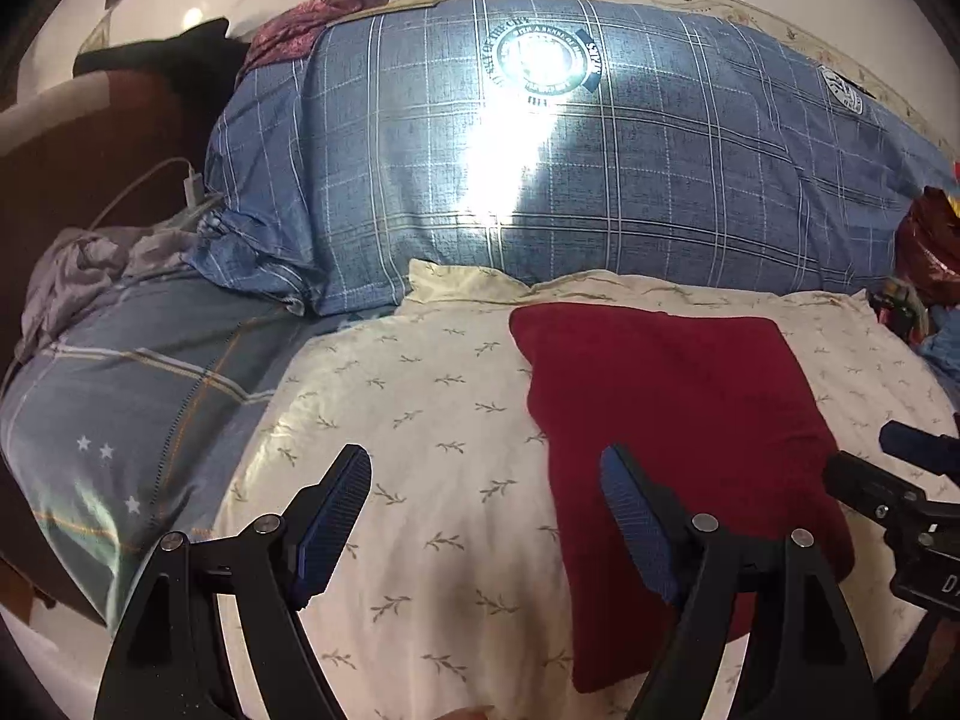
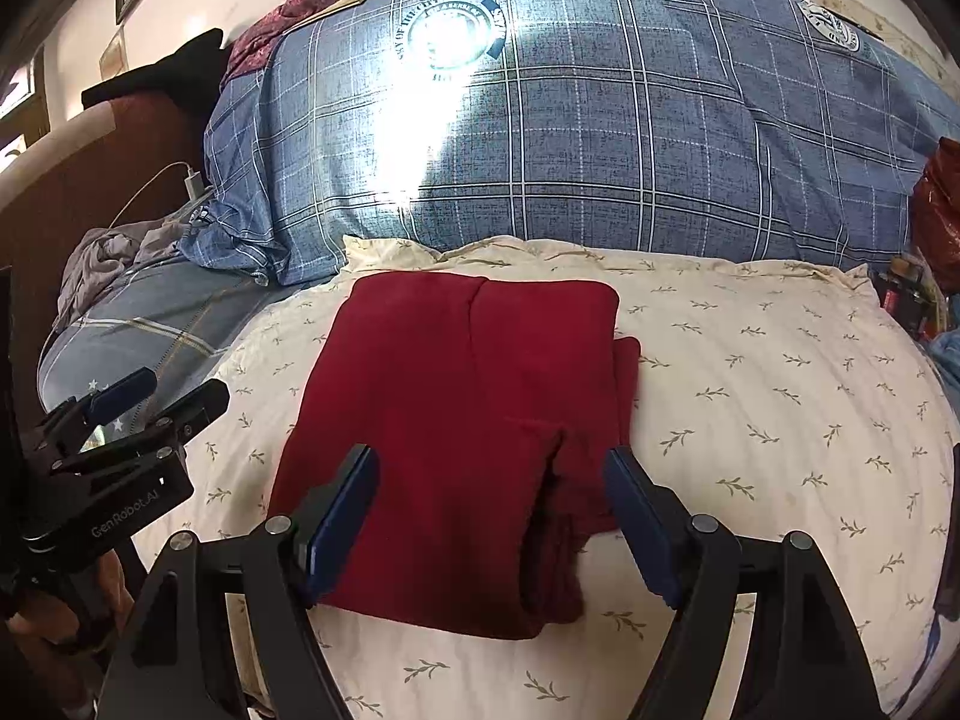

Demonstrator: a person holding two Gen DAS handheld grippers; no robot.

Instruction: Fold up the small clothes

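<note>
Left wrist view. The left gripper [image 1: 486,468] hangs above the cream pillow [image 1: 420,420], jaws spread wide and holding nothing. Its left pad [image 1: 336,516] is over bare pillow; its right pad [image 1: 636,528] is over the near left edge of the red garment [image 1: 678,438]. The garment lies flat on the pillow, right of the pillow's centre, as a compact rectangle. The right gripper [image 1: 900,480] enters at the pillow's right side, beside the garment; from here I cannot tell its state. Behind the pillow stands a blue plaid cushion [image 1: 600,168] with a strong glare patch. A white charger [image 1: 192,183] lies well left of the pillow.

Right wrist view. The right gripper [image 2: 492,498] is released, jaws wide apart, straddling the garment's [image 2: 456,396] near edge without gripping it. The garment sits on the pillow [image 2: 750,408], left of centre, with a seam down the middle and extra layers showing along its right and near right edges; that side is less tidy. The left gripper [image 2: 162,396] stands off the pillow's left edge, apart from the garment.

Assessment: the garment appears already folded, placed on the pillow as a soft, level work surface. Both grippers likely stand clear and released because no grasp is needed now. The loose right layers could slip if the bundle is lifted.
</note>
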